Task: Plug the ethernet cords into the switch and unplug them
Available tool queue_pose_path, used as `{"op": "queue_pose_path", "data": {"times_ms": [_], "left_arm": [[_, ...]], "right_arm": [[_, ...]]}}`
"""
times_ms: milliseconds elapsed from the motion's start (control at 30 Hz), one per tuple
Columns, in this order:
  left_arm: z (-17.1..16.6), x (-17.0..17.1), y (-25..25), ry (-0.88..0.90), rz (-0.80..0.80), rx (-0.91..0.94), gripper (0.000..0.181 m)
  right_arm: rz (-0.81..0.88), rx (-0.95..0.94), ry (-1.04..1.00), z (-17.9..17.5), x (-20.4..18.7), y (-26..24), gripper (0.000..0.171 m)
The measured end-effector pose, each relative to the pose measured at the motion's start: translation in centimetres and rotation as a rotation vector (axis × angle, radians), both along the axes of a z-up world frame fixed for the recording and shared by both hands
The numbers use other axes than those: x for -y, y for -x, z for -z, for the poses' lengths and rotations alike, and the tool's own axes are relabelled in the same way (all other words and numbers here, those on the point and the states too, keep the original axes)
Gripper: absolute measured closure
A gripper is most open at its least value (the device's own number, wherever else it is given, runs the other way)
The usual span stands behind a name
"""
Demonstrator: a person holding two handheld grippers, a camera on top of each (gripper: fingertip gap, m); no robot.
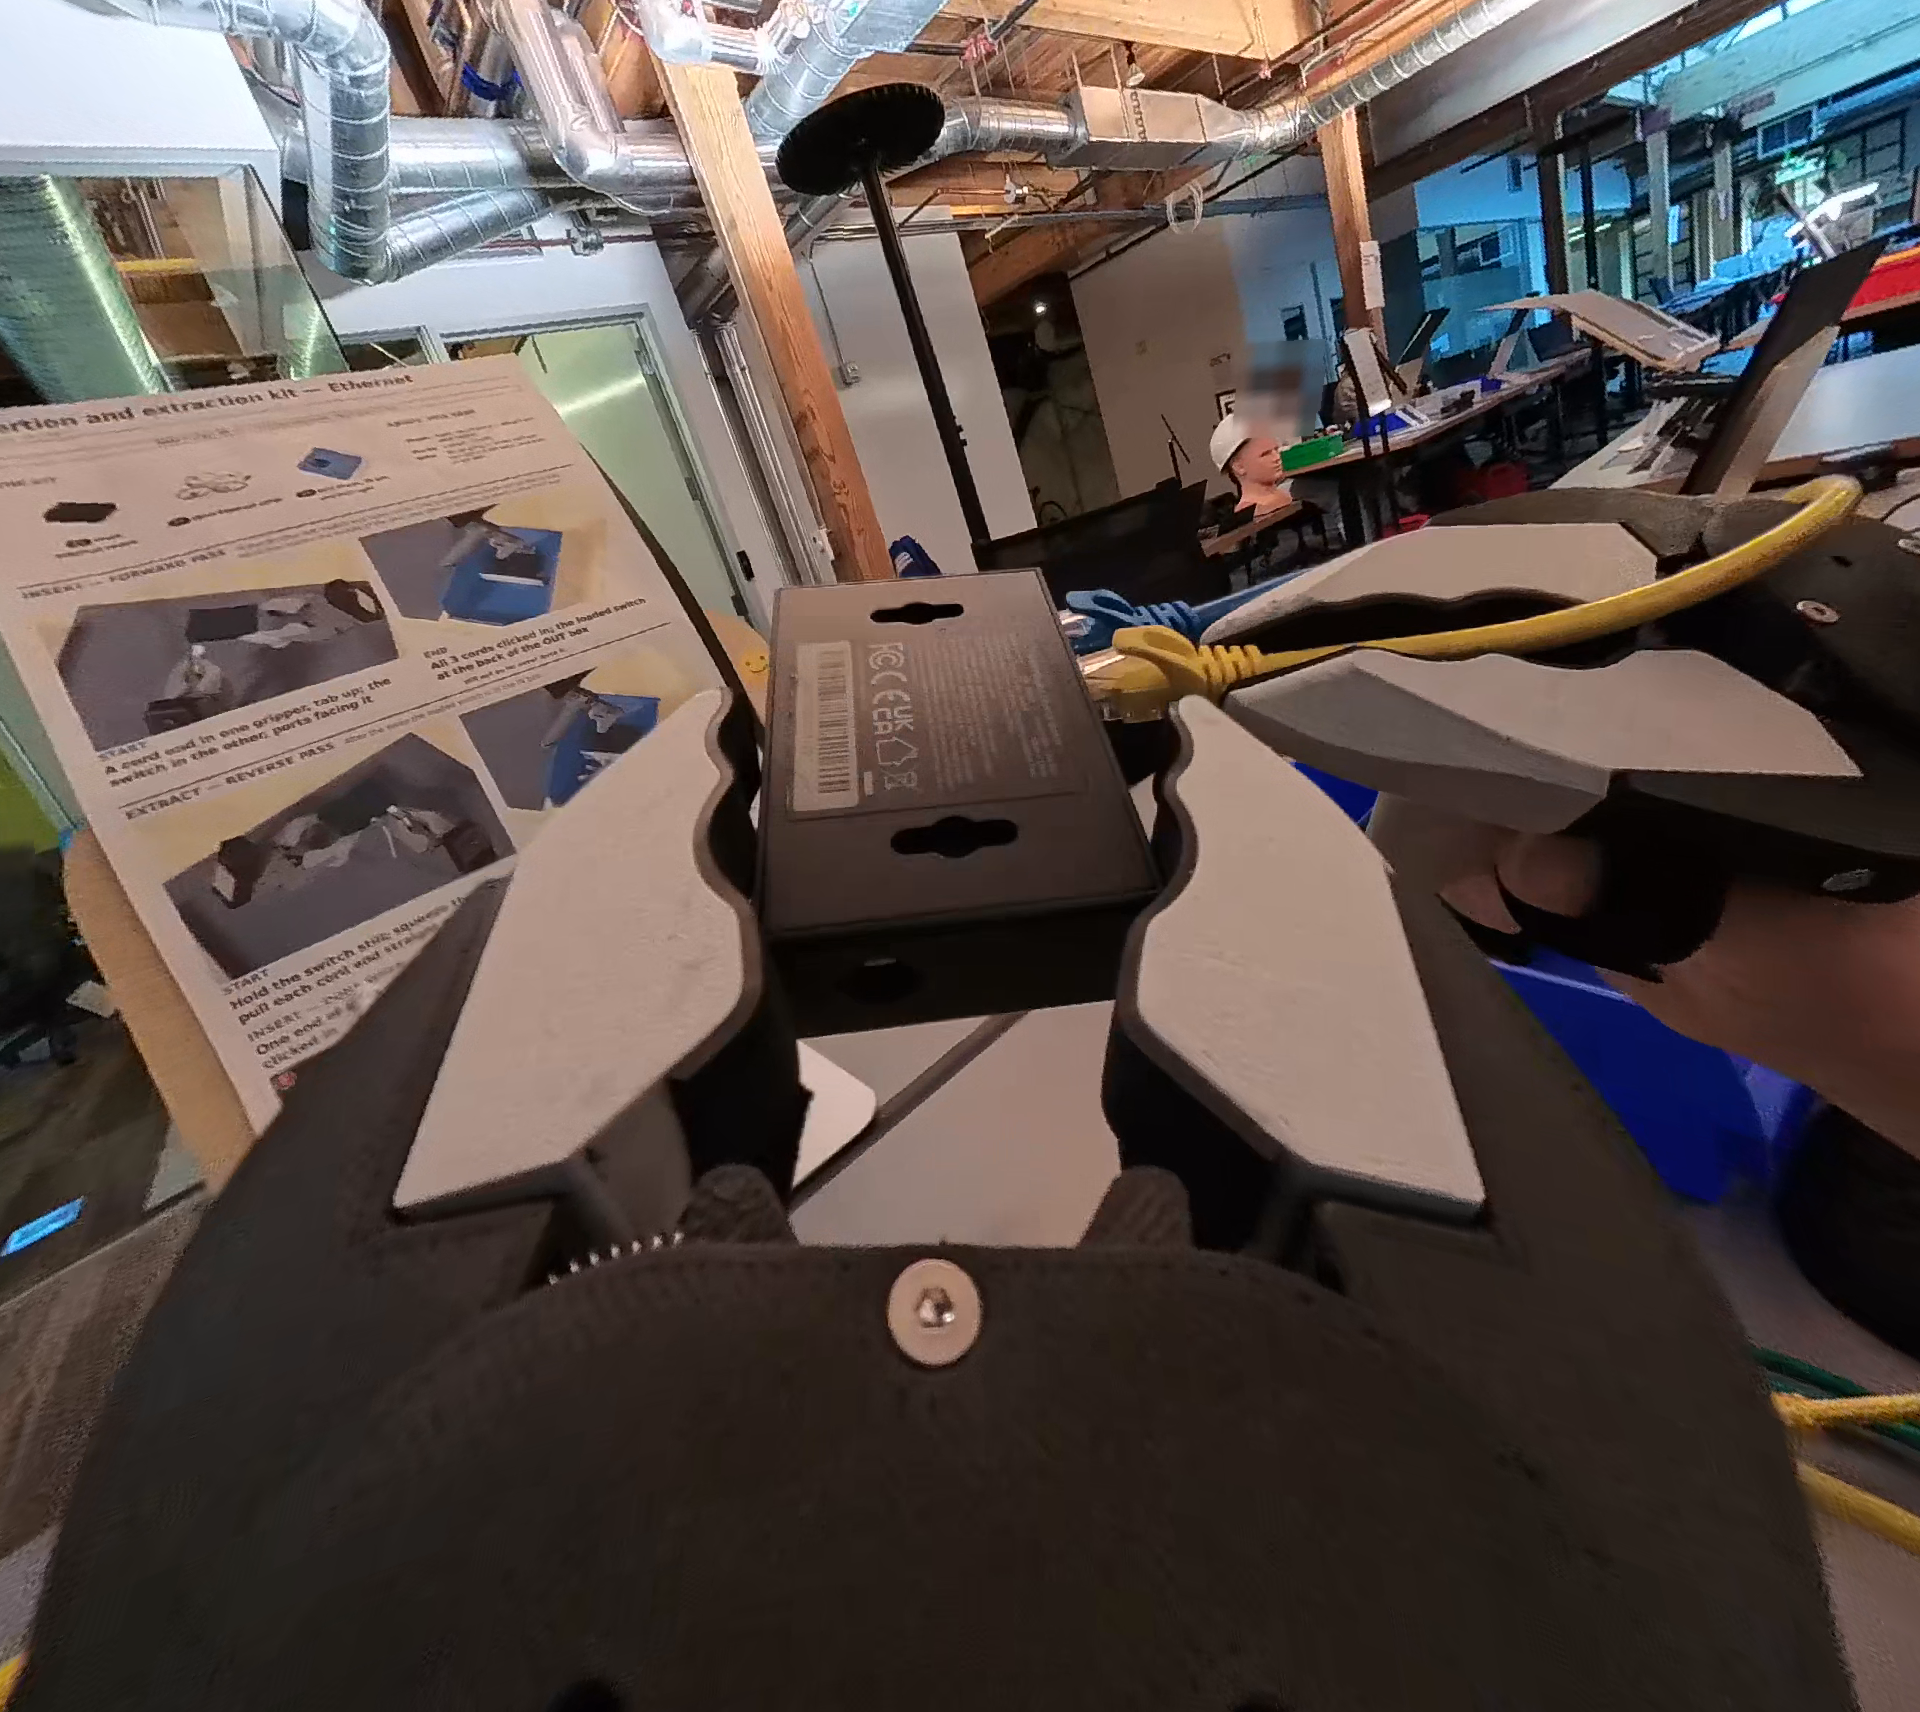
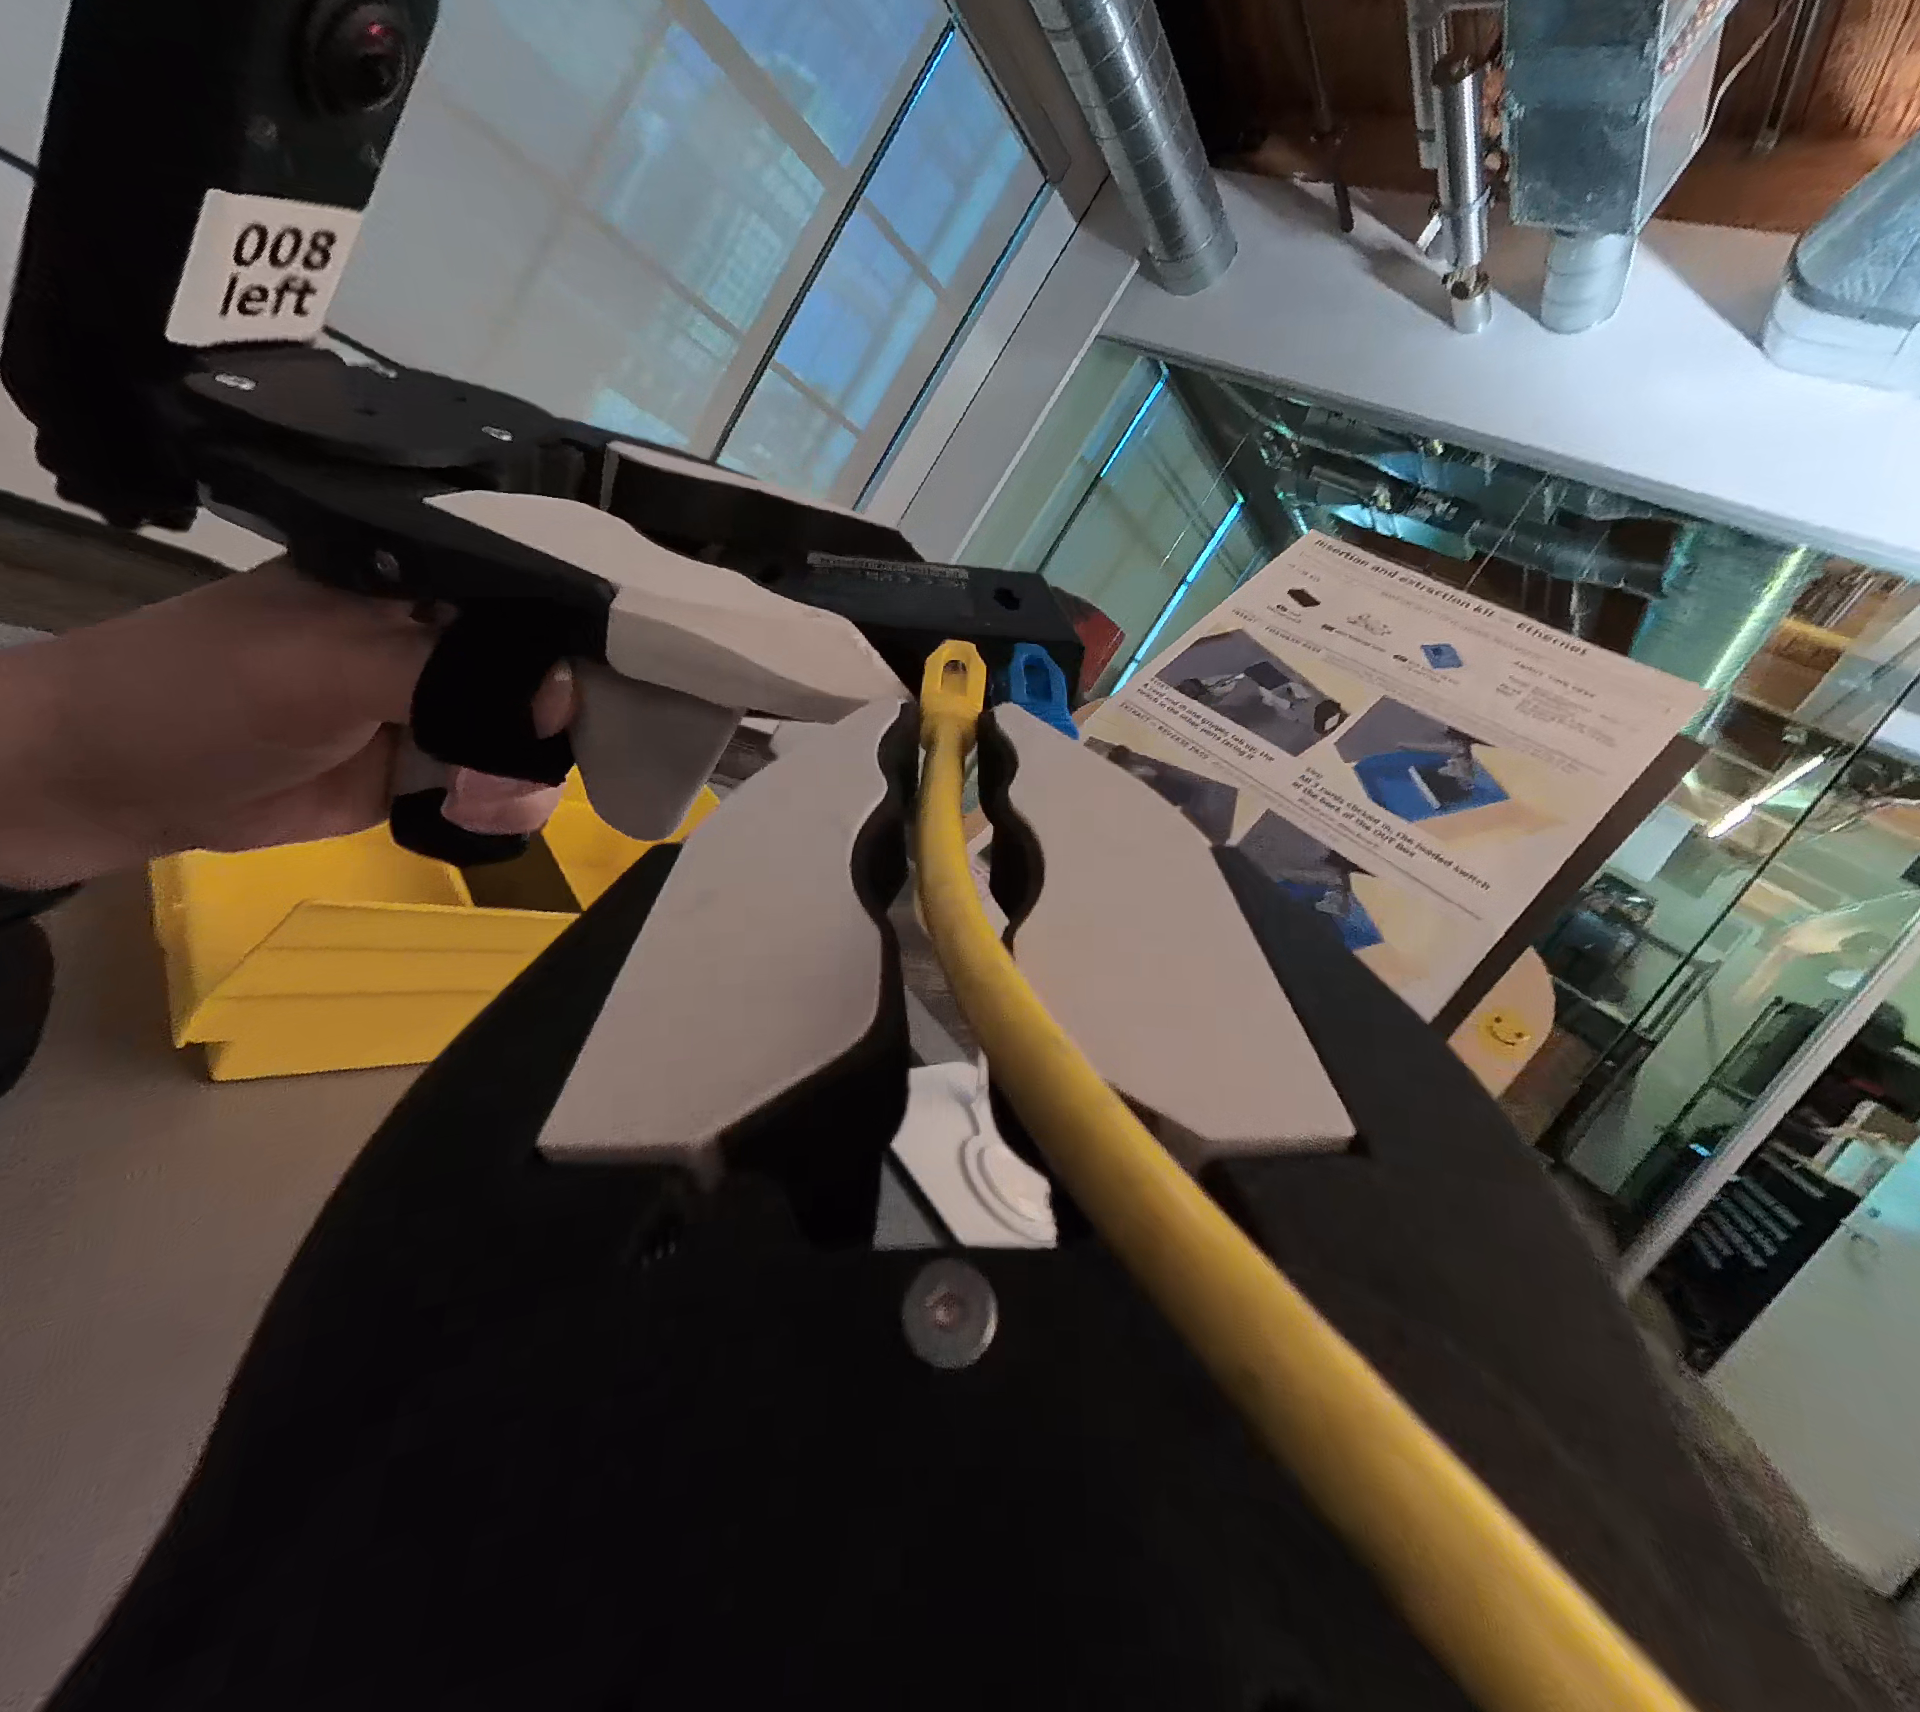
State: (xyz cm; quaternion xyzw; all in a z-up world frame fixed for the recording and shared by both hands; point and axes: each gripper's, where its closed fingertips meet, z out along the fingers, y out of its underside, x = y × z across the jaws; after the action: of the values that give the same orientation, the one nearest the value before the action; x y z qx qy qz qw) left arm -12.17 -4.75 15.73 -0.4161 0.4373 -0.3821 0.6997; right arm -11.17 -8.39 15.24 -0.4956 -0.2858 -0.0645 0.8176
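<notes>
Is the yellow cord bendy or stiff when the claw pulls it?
Probably bendy: the yellow cord curves behind the right claw. Its plug end looks harder, so it likely stays straight at the switch. It seems light, arching without drooping.

The switch (image 1: 951,789) is seen as matte black, with a pale grey barcode sticker (image 1: 828,732) and light grey markings on its underside, while one cord (image 2: 1039,987) is coloured bright yellow and the cord beside it (image 2: 1034,691) plain blue. Both the left gripper (image 1: 945,748) and the right gripper (image 2: 940,769) are finished in black with light grey finger faces. A bright yellow bin (image 2: 343,966) is shown on the pale grey table (image 2: 156,1247), a blue bin (image 1: 1642,1091) is seen too, and a white instruction sheet (image 1: 312,675) is printed with black text and blue-and-grey photos.
</notes>
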Motion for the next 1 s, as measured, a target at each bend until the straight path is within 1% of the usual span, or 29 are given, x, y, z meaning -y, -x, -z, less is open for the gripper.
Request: {"op": "queue_pose_path", "data": {"times_ms": [167,267,367,567,767,933,1000], "left_arm": [[-0.3,0.4,0.1,0.114,0.118,0.065,0.108],[-0.5,1.1,0.4,0.099,0.169,0.09,0.107],[-1.1,1.9,0.6,0.116,0.209,0.141,0.107],[-1.5,2.8,0.8,0.147,0.264,0.174,0.106],[-1.9,3.4,1.2,0.142,0.278,0.186,0.106],[-2.1,3.7,1.4,0.085,0.227,0.167,0.107],[-2.2,3.9,1.5,0.072,0.218,0.167,0.104]], "right_arm": [[-0.022,-0.014,-0.041,0.0,0.3,0.3,0.16],[-0.04,-0.012,-0.073,-0.2,0.8,0.6,0.16],[-0.016,0.004,-0.128,-0.6,1.3,0.6,0.16],[-0.045,-0.003,-0.154,-1.1,2.1,0.8,0.16],[-0.068,-0.003,-0.158,-1.4,2.6,1.1,0.16],[-0.059,-0.005,-0.145,-1.4,2.6,1.1,0.16],[-0.065,-0.016,-0.15,-1.5,2.7,1.2,0.16]]}}
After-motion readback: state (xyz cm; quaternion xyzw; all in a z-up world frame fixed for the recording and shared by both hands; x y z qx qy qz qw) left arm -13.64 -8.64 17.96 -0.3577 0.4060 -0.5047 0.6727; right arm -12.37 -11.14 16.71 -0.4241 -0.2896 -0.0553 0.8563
